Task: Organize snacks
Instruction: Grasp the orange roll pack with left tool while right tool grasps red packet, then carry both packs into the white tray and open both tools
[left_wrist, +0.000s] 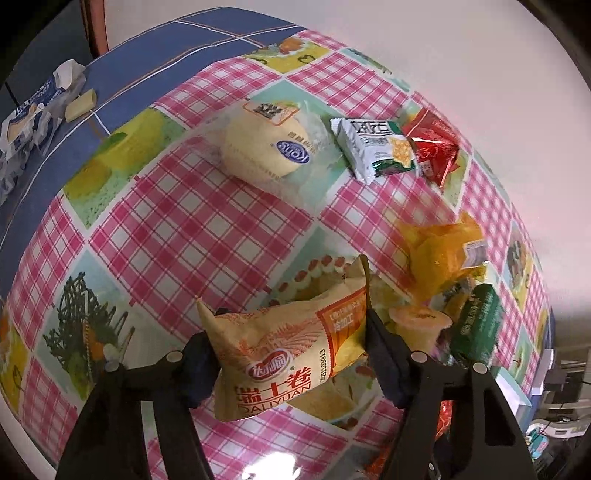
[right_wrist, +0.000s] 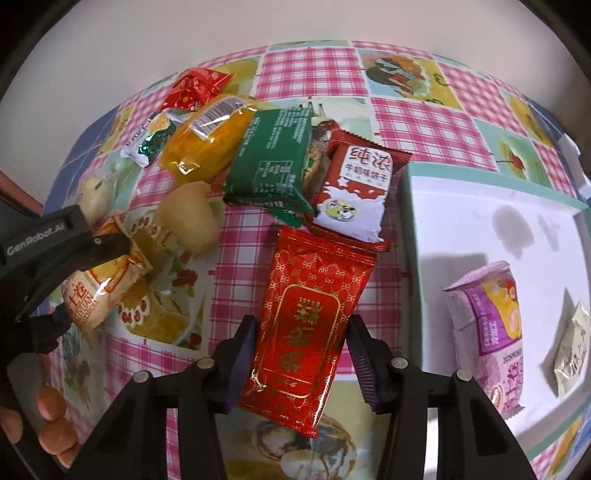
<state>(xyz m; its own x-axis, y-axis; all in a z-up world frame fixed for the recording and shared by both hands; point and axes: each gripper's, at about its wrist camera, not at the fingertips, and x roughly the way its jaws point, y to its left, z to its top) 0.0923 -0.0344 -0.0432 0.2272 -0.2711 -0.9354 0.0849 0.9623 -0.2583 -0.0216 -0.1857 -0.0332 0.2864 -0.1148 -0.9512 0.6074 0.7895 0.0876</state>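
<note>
Both tongs are clamped on packets: the left gripper (left_wrist: 290, 354) pinches a tan Swiss-roll packet (left_wrist: 284, 347) across its width, and the right gripper (right_wrist: 301, 354) squeezes a red packet with gold print (right_wrist: 306, 332) between its pads. Each packet sits over the checked tablecloth (left_wrist: 166, 229), though whether either touches the cloth cannot be told. From the right wrist view the left gripper and its tan packet show at the left edge of the table, with bare fingertips (right_wrist: 55, 432) below them. A white box with a teal rim (right_wrist: 480, 229) stands at the right side of the table, its near wall just beside the red packet. Inside it lie two things: a purple snack packet (right_wrist: 491, 332) toward the near side, and a small pale packet (right_wrist: 572, 347) beside it toward the box's right wall. The rest of the snacks are loose on the cloth in a cluster toward the far edge: a red-and-white milk biscuit packet (right_wrist: 354, 192) overlapping the red packet's far end, a green packet (right_wrist: 273, 162), a yellow packet (right_wrist: 210, 140), a white-and-green packet (right_wrist: 147, 140), a crinkled red foil packet (right_wrist: 195, 88), and a pale jelly cup (right_wrist: 192, 218). A round bun in clear wrap (left_wrist: 266, 144) lies farther toward the left side.
</note>
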